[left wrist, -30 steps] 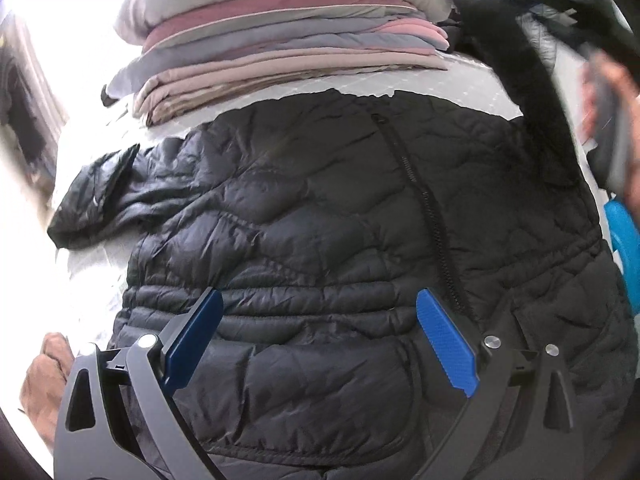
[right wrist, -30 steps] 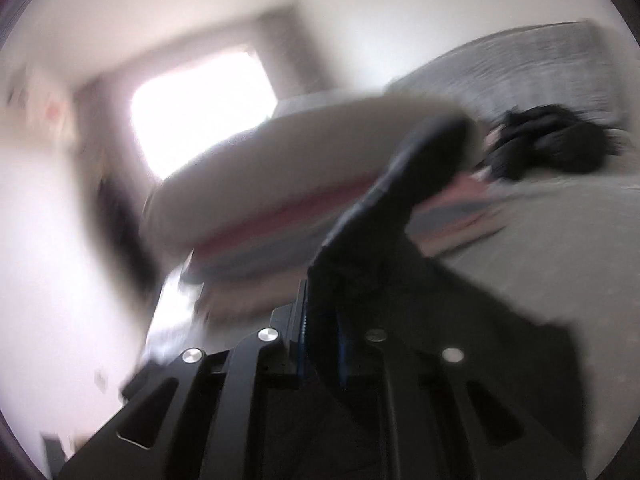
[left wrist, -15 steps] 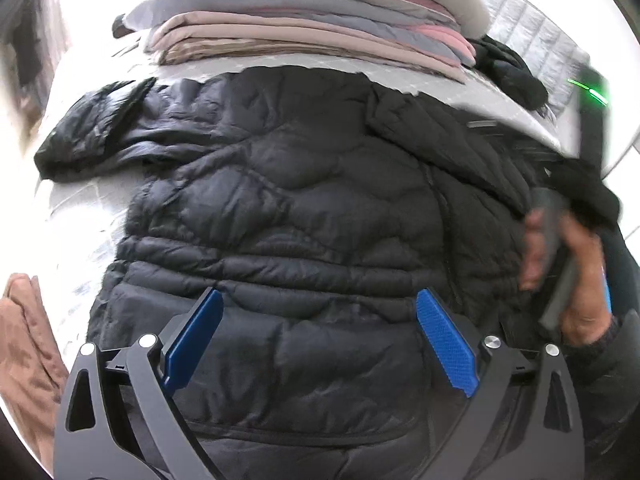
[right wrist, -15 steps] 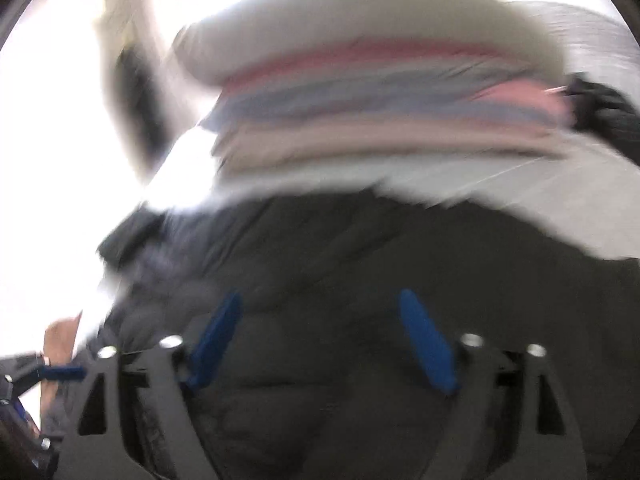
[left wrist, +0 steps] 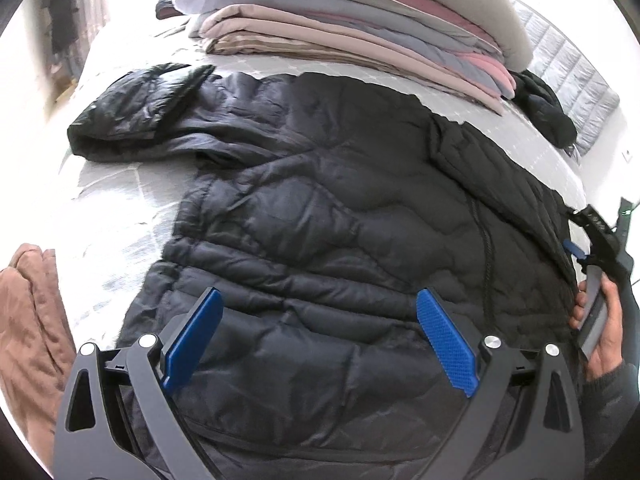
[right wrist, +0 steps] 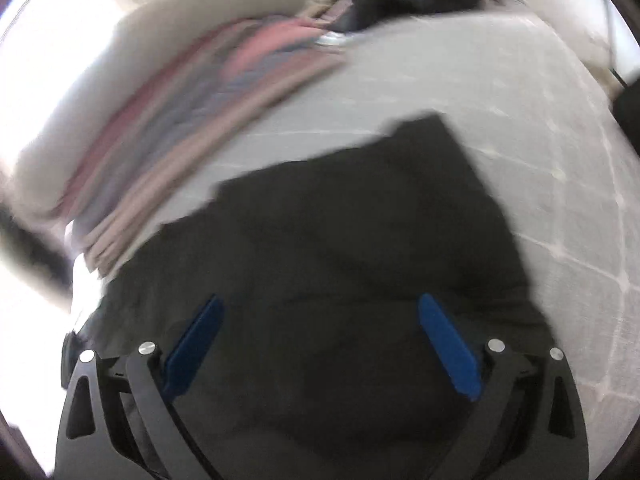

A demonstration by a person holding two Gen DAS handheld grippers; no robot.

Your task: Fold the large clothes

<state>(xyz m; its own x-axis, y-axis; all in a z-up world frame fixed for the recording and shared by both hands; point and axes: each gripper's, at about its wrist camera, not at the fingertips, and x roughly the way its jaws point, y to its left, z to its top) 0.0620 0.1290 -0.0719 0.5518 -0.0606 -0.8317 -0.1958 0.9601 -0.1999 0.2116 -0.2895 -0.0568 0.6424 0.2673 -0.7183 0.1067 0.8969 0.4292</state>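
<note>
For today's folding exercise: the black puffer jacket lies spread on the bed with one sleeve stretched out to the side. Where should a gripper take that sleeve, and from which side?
Probably at the cuff end of the outstretched sleeve, coming from the outer side with the left gripper. The sleeve lies flat on the mattress, away from the jacket body, its free end exposed.

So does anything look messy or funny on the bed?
A bit. The black puffer jacket lies flat, but one sleeve sticks out sideways, bunched and doubled over near the stack of folded bedding. Another dark garment sits crumpled at the stack's far end, and a brown cloth lies rumpled at the bed's near edge.
</note>
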